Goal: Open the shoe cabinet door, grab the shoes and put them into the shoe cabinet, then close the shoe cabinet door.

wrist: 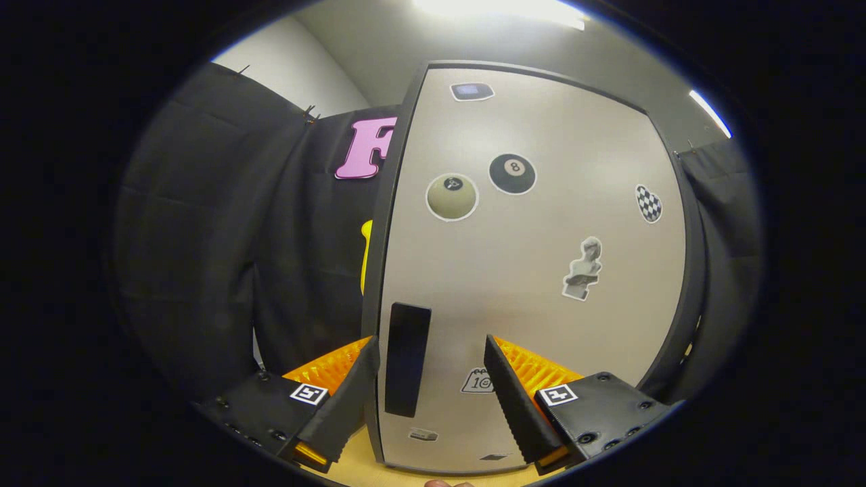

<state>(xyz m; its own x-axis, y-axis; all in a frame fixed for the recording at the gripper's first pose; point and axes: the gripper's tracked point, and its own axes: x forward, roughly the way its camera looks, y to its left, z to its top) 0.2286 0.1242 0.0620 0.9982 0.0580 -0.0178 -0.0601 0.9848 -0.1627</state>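
The shoe cabinet door (528,270) stands shut just ahead of me, a pale grey panel in a dark frame with several stickers on it. Its black vertical handle (407,358) sits near the door's left edge, low down. My gripper (429,352) is open, with the handle between the two fingers and closer to the left one. The fingertips (497,355) reach about level with the handle, and neither finger presses on it as far as I can tell.
Black cloth (223,237) hangs as the booth wall to the left of the cabinet and behind it on the right. A light wooden surface (352,460) shows below the cabinet, between my fingers. Ceiling lights glare above.
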